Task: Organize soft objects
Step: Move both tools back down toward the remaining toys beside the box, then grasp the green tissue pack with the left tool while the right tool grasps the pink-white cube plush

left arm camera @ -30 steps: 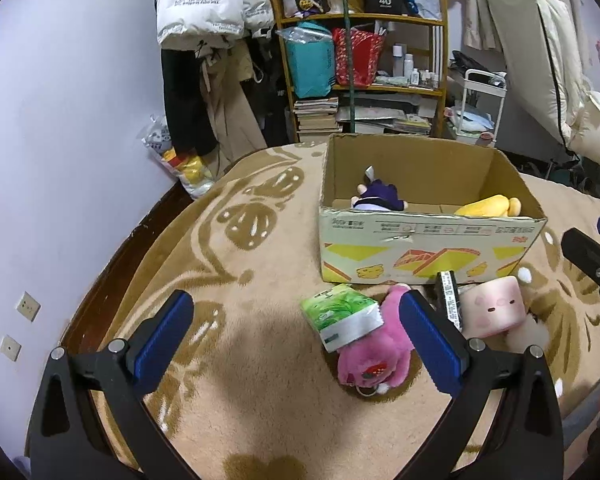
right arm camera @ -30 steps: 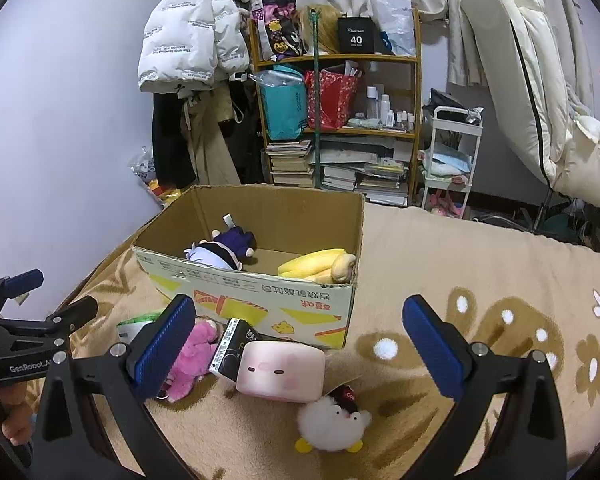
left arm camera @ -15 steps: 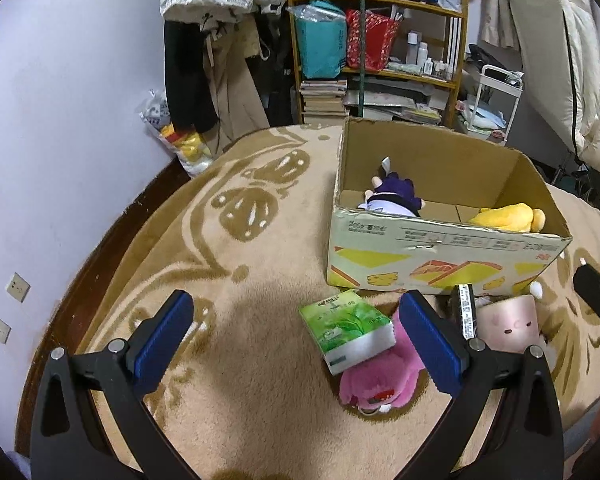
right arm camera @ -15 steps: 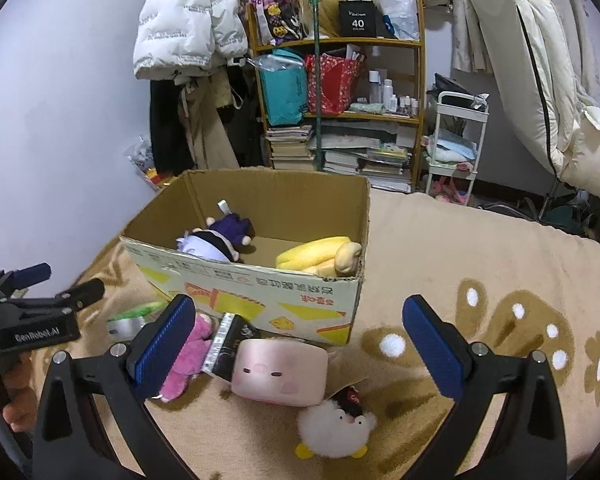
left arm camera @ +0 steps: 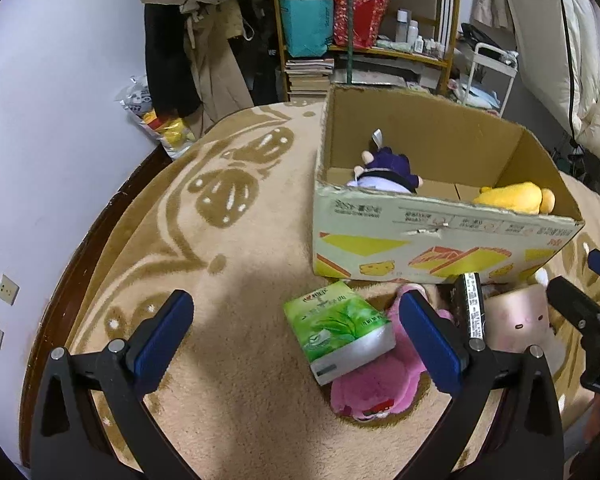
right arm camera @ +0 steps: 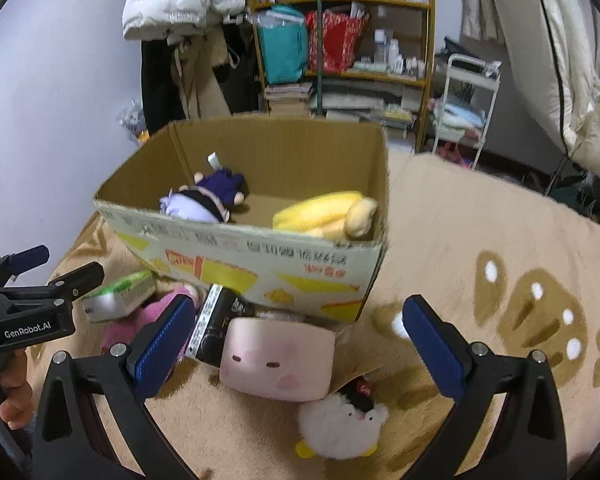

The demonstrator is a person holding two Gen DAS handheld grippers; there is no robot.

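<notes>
A cardboard box point(left arm camera: 440, 236) point(right arm camera: 260, 256) stands on the carpet and holds a purple doll point(left arm camera: 384, 168) point(right arm camera: 208, 198) and a yellow plush point(left arm camera: 512, 198) point(right arm camera: 324, 214). In front of it lie a green tissue pack point(left arm camera: 336, 328) point(right arm camera: 118, 294), a pink plush point(left arm camera: 380, 384) point(right arm camera: 140, 320), a black packet point(left arm camera: 470, 308) point(right arm camera: 216, 326), a pink square cushion point(left arm camera: 520, 320) point(right arm camera: 278, 360) and a white fluffy chick point(right arm camera: 340, 424). My left gripper point(left arm camera: 296, 332) is open above the carpet, left of the tissue pack. My right gripper point(right arm camera: 296, 336) is open over the cushion.
A patterned beige carpet point(left arm camera: 220, 240) covers the floor. A cluttered shelf point(left arm camera: 360, 20), hanging coats point(left arm camera: 188, 40) and a white trolley point(right arm camera: 468, 92) stand behind the box. A wall point(left arm camera: 40, 160) runs along the left.
Both grippers have moved forward and lower toward the objects in front of the box. Both stay open. The objects have not moved.
</notes>
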